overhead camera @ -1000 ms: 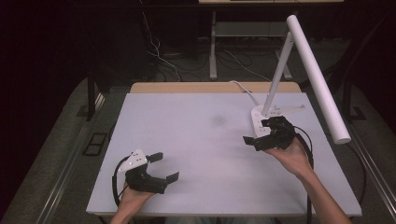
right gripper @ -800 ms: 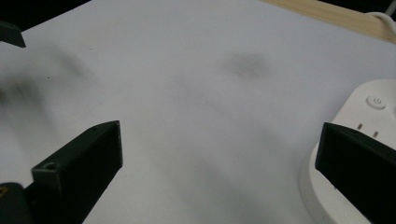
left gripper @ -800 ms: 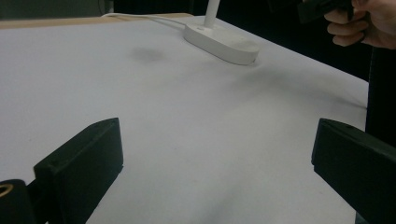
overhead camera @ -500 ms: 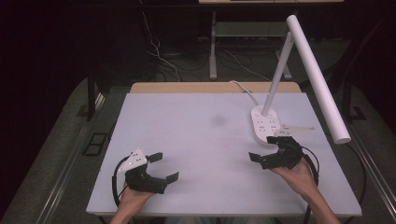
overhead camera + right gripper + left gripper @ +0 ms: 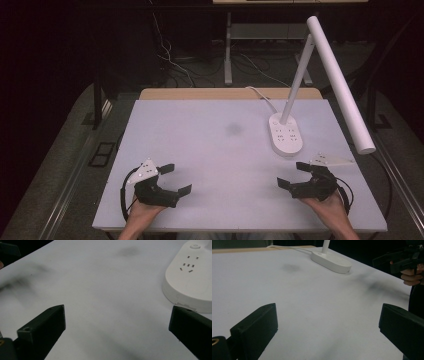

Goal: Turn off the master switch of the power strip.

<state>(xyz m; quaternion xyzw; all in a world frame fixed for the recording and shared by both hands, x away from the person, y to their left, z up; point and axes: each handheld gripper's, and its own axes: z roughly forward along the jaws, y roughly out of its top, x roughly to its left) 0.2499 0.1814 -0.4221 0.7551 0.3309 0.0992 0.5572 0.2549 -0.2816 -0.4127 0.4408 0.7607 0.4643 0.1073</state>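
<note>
A white desk lamp stands at the table's back right, its oval base [image 5: 285, 134] carrying sockets and its long tube head [image 5: 341, 83] slanting over the right edge. The same base [image 5: 331, 260] shows far off in the left gripper view and close at the right in the right gripper view [image 5: 190, 282]. My left gripper [image 5: 176, 179] rests open near the front left of the table, nothing between its jaws. My right gripper [image 5: 293, 175] is open at the front right, just in front of the lamp base, and empty too.
The white table [image 5: 215, 150] has a faint dark smudge [image 5: 233, 129] near its middle. The lamp's white cable [image 5: 261, 95] runs off the back edge. Dark floor with cables and a stand's legs lies beyond the table.
My right gripper has drawn back from beside the lamp base toward the table's front right and come down low. The left gripper has stayed put.
</note>
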